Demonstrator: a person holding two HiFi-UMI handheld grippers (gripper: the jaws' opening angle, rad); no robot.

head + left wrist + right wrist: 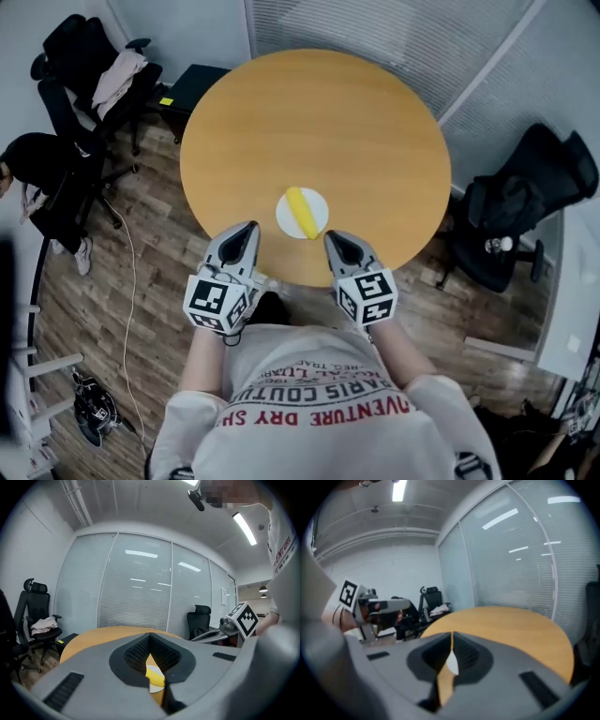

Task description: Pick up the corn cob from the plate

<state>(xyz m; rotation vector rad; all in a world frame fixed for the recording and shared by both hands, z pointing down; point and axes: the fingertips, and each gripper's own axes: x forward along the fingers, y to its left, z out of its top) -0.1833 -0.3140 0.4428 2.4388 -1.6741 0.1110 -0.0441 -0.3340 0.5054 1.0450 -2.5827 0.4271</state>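
A yellow corn cob (303, 212) lies across a small white plate (288, 217) near the front edge of a round wooden table (319, 122). My left gripper (249, 228) hovers at the table's rim just left of the plate, its jaws together and empty. My right gripper (332, 238) is just right of the plate, also shut and empty. In the left gripper view, the corn cob (154, 673) and plate (155, 687) show through the gap under the closed tips (150, 637). Between the closed jaws in the right gripper view, only a sliver of the plate (452, 663) shows.
Black office chairs stand to the left (89, 70), with clothes on one, and to the right (525, 202) of the table. A person (37, 173) is at the left edge. A cable and shoes (94, 408) lie on the wooden floor. Blinds cover the glass wall behind.
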